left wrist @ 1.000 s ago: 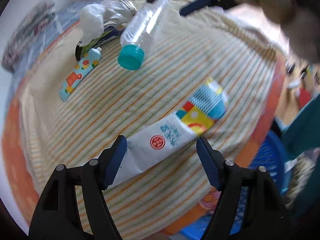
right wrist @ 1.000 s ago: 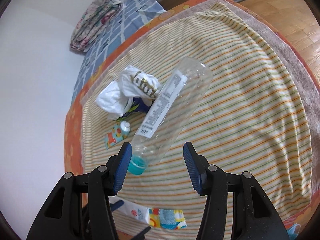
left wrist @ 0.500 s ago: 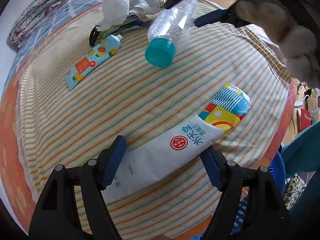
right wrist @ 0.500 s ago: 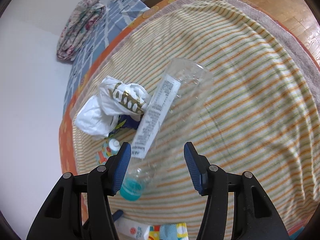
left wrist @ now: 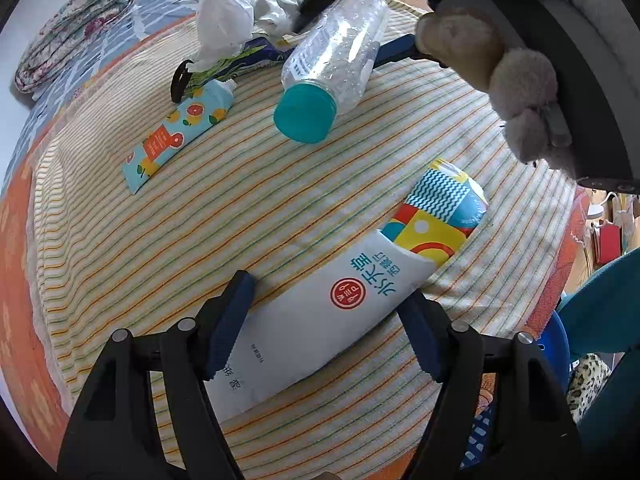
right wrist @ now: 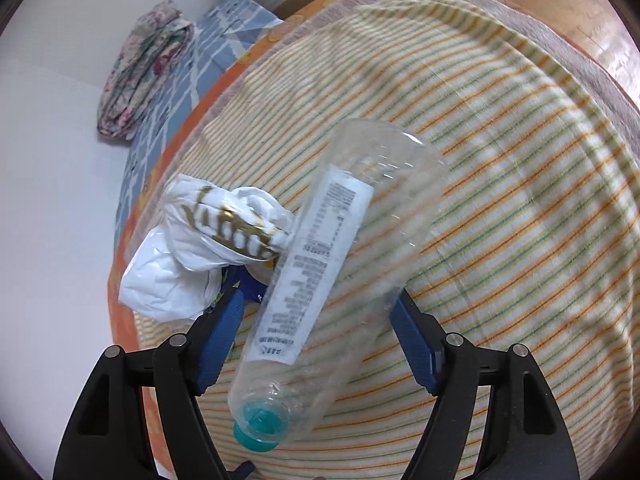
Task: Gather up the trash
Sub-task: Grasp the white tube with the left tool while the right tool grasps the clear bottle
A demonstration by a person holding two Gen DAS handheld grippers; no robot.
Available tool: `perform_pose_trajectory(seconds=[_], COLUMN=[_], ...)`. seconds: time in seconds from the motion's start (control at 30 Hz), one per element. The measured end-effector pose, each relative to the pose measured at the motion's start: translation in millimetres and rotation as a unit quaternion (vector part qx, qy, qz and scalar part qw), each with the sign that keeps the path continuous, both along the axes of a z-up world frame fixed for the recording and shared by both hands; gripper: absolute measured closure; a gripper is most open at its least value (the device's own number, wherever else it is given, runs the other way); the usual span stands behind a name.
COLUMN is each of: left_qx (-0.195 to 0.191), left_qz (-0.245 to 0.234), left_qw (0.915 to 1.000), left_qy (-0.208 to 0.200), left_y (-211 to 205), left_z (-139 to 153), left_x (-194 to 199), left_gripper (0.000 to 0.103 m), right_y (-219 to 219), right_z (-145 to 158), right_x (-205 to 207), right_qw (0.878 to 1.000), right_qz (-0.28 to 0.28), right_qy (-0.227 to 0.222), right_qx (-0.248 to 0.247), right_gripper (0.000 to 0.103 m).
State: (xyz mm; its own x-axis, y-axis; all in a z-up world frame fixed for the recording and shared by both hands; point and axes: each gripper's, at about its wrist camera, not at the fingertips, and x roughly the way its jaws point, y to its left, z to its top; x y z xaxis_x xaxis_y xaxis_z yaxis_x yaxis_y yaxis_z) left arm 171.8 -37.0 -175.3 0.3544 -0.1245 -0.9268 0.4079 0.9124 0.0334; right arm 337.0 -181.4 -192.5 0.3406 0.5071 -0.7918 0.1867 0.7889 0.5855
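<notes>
Since a second ago, come down closer over the striped cloth (left wrist: 248, 208) on both sides; right gripper's (right wrist: 316, 332) jaws just been opening, with the clear bottle (right wrist: 340, 280) between them, now lying slanted and blurred, teal cap (right wrist: 260, 432) toward the camera. Cannot tell whether either pad touches the bottle; gaps visible beside the left pad.

From the left wrist view, left to right: folded flowered bedding (left wrist: 76, 20) at the far left edge, on a blue patterned sheet (left wrist: 80, 64). Next, a small tube with orange fruit print (left wrist: 176, 136) flat on the cloth, a black clip (left wrist: 179, 80) at its far end. Behind it, a crumpled white plastic bag (left wrist: 232, 12) over a dark printed wrapper (left wrist: 240, 56). Then the bottle, cap nearest. Left gripper (left wrist: 328, 324) open wide, straddling a white pouch with a red round mark (left wrist: 320, 320), the pouch lying slantwise between the pads, neither pad pressing it. Colourful patterned carton (left wrist: 436, 216) tucked at the pouch's far right end. Fluffy sleeve (left wrist: 512, 80) at upper right, above the cloth. Blue basket (left wrist: 556, 344) past the cloth's right edge, low.
</notes>
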Motion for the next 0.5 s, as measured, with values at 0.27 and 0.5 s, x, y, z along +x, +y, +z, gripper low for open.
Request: perform_pose_trajectory(seconds=[0.27, 0.5], left_qx=[-0.003, -0.023], left_qz=[0.003, 0.009], left_qw=[1.0000, 0.9996], left_qy=[0.001, 0.011], left_y=[-2, -10], left_z=[3, 9], left_x=[0, 3], left_gripper=[0.048, 0.084], right_y=[-35, -60], right_z=[13, 35], right_x=[-11, -25], right_qw=[1.000, 0.997], right_qz=[-0.006, 0.017], right_qy=[-0.026, -0.068], right_qx=[-0.007, -0.041], right_gripper=[0.040, 0.041])
